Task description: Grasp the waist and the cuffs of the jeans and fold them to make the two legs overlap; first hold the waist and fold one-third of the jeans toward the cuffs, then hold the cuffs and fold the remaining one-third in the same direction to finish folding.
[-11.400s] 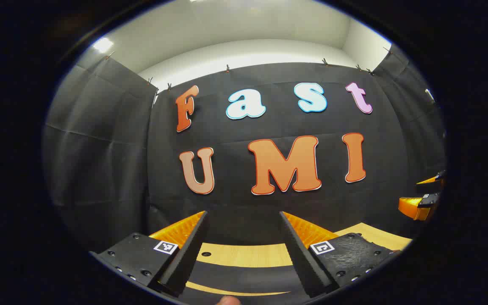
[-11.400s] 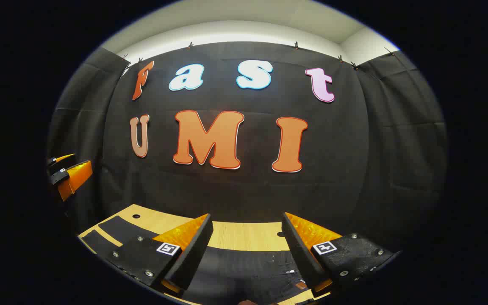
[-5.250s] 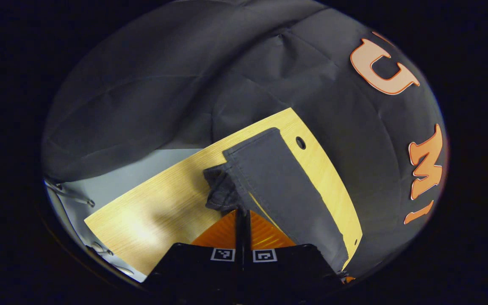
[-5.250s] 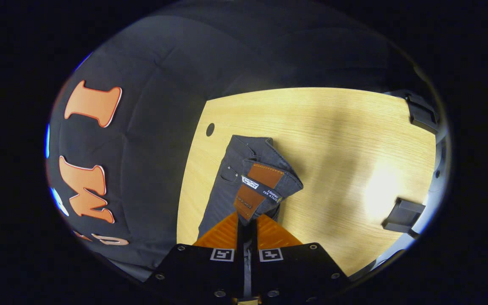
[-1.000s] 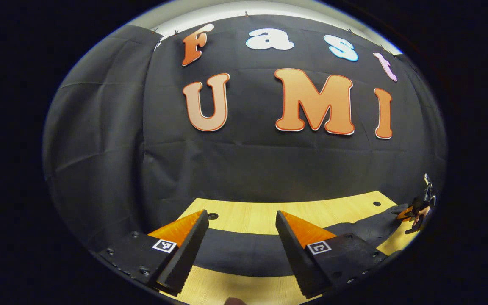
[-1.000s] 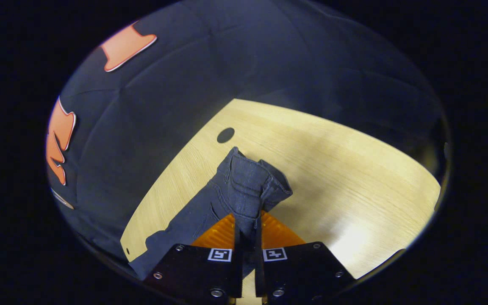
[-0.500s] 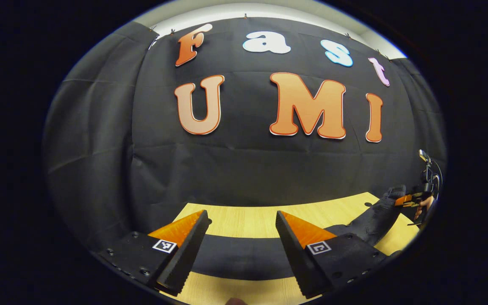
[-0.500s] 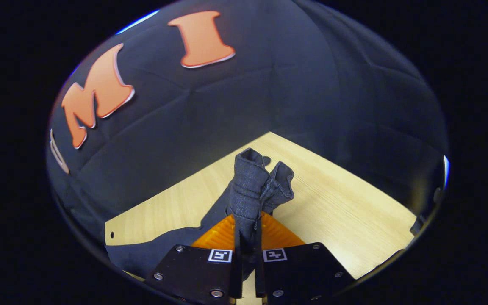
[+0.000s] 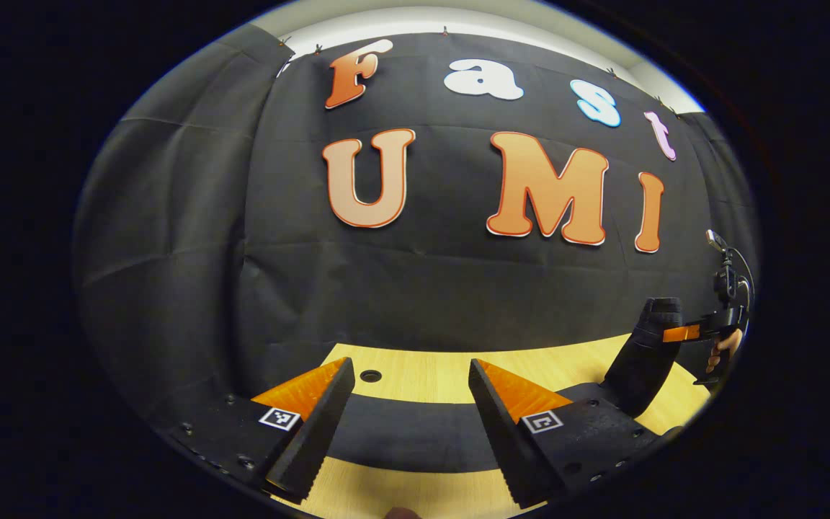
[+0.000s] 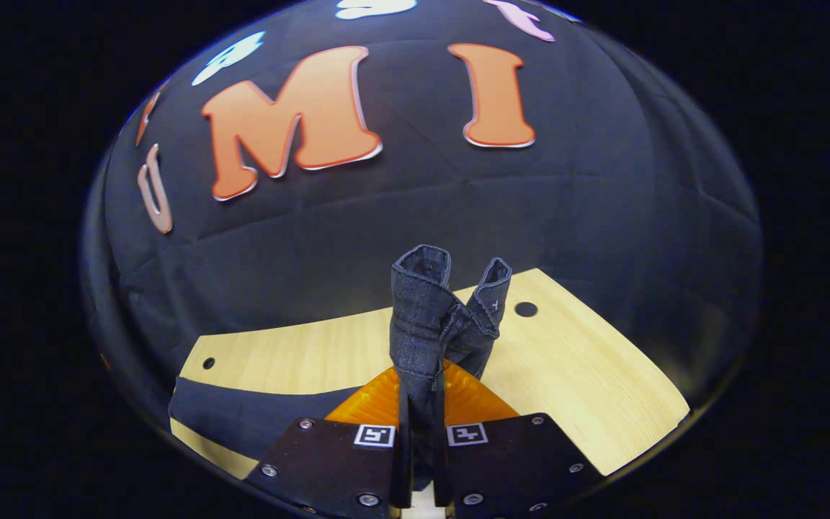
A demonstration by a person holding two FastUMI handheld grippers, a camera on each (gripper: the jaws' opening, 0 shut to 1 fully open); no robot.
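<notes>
The wooden table (image 9: 415, 378) spreads across the lower half of both my views, backed by the booth's black cloth wall (image 9: 170, 252). The dark jeans (image 9: 400, 436) lie as a flat band along the table between my left fingers, running toward four o'clock in the left gripper view, where the waist end (image 9: 645, 353) rises off the wood. My right gripper (image 10: 418, 393) has its fingers pressed together on that waist, the denim bunched upright at twelve o'clock in the right gripper view, the rest of the cloth trailing to eight o'clock. My left gripper (image 9: 408, 378) hangs wide open over the jeans, gripping nothing. At three o'clock in the left gripper view sits my right gripper (image 9: 681, 333), far off.
</notes>
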